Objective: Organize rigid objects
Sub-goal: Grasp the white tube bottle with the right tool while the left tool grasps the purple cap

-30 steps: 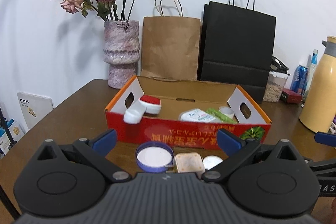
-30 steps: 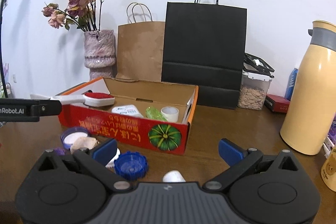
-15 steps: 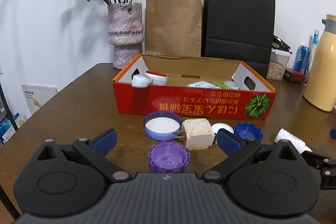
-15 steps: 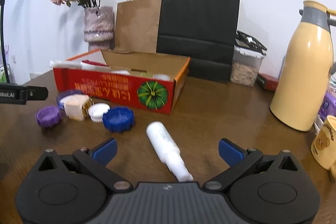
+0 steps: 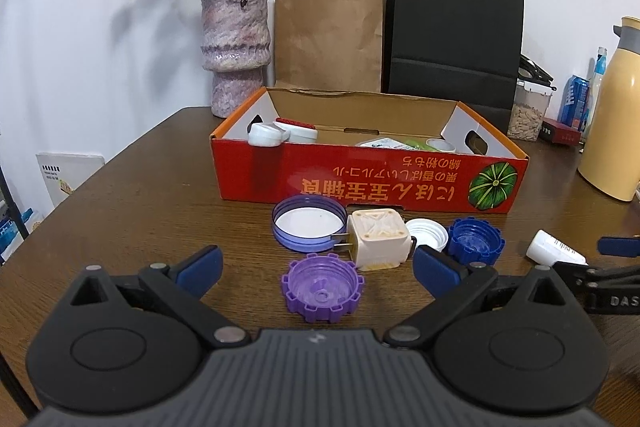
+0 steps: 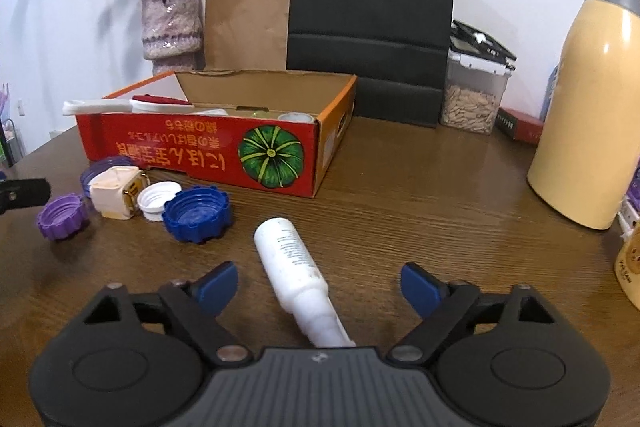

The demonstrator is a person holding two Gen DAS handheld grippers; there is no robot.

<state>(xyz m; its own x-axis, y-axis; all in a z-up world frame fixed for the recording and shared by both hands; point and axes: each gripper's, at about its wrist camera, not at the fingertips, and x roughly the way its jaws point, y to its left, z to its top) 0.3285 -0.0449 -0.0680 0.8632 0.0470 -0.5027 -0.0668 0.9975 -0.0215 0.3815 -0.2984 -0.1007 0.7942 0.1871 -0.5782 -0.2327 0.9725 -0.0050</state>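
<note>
My right gripper hangs low over the table and its jaws are closing. A white bottle lies on its side between them, and the pads stand clear of it. Left of the bottle sit a blue cap, a white cap, a cream plug adapter and a purple cap. My left gripper is open with the purple cap on the table between its fingers, untouched. Behind that are a lavender lid and the adapter. The red cardboard box holds a brush and some small items.
A cream thermos stands at the right. A seed container, a black bag, a brown bag and a flower vase line the back wall. The table's left edge drops off near a white booklet.
Both grippers have sunk toward the table. The purple cap has come between my left fingers. My right jaws have narrowed, and the white bottle lies deeper between them.
</note>
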